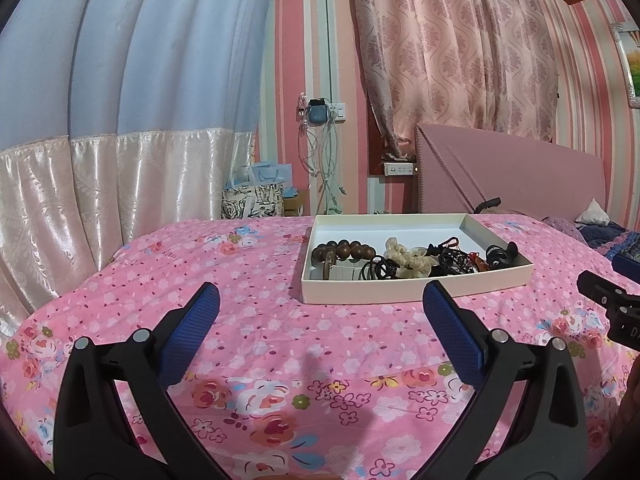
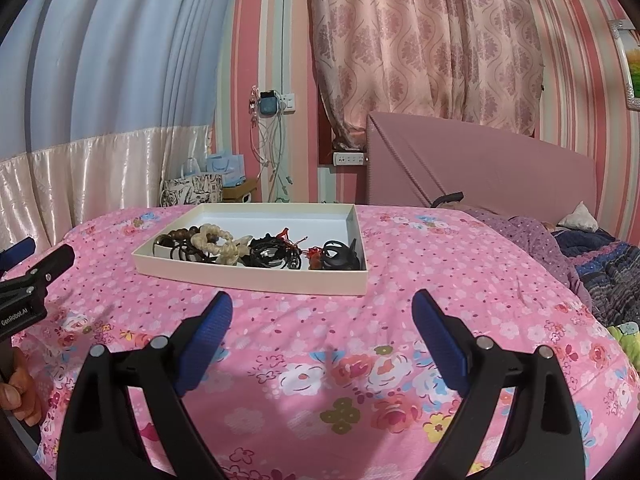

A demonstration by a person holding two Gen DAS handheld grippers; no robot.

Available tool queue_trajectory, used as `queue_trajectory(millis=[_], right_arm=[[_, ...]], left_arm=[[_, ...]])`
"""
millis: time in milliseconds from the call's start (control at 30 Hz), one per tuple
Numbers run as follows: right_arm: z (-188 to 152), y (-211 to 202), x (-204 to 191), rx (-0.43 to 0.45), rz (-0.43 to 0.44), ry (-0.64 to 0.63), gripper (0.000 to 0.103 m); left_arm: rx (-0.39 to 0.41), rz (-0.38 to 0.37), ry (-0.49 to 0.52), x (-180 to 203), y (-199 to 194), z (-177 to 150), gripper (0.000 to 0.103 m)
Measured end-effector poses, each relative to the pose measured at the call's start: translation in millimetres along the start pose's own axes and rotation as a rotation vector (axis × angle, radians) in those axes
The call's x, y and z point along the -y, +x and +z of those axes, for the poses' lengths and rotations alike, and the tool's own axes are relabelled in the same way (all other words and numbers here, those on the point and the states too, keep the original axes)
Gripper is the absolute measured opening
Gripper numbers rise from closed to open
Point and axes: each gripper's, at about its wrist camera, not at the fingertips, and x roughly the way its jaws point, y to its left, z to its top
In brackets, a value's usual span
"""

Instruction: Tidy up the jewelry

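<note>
- Pink floral bedspread (image 1: 248, 280): covers the bed.
- Cream tray (image 1: 416, 290): rests on bedspread, far of both grippers.
- Left gripper (image 1: 320, 328): released, jaws wide, empty.
- Right gripper (image 2: 322, 330): released, jaws wide, empty.
- Wooden bead bracelet (image 1: 344, 249): tray's left end.
- Black hair ties (image 1: 378, 270): centre, near wall.

My view: pink floral bedspread (image 1: 256, 312) w/ a pink padded headboard (image 1: 512, 176) at far right. Behind, striped pink wall (image 1: 292, 60), patterned pink curtain (image 1: 452, 48) over the headboard. Left side is a blue drape (image 1: 132, 52) w/ a shiny cream band below. Wall socket (image 1: 338, 111) has a blue charger plugged in, white cables (image 1: 326, 160) hanging down. Floral gift bag (image 1: 250, 200) + small blue bags on the floor past the bed's edge. Power strip (image 1: 398, 169) beside the headboard. Dark bedding (image 2: 612, 268) bunched at right; picture frame (image 2: 630, 72) on the right wall.
</note>
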Motion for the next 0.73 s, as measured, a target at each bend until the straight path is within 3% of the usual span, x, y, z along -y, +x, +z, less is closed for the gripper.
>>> queue_trajectory(millis=[733], right_arm=[[0.1, -2.6, -0.6, 0.009, 0.000, 0.002, 0.091]], left_arm=[[0.008, -0.004, -0.003, 3.1, -1.1, 0.0, 0.100]])
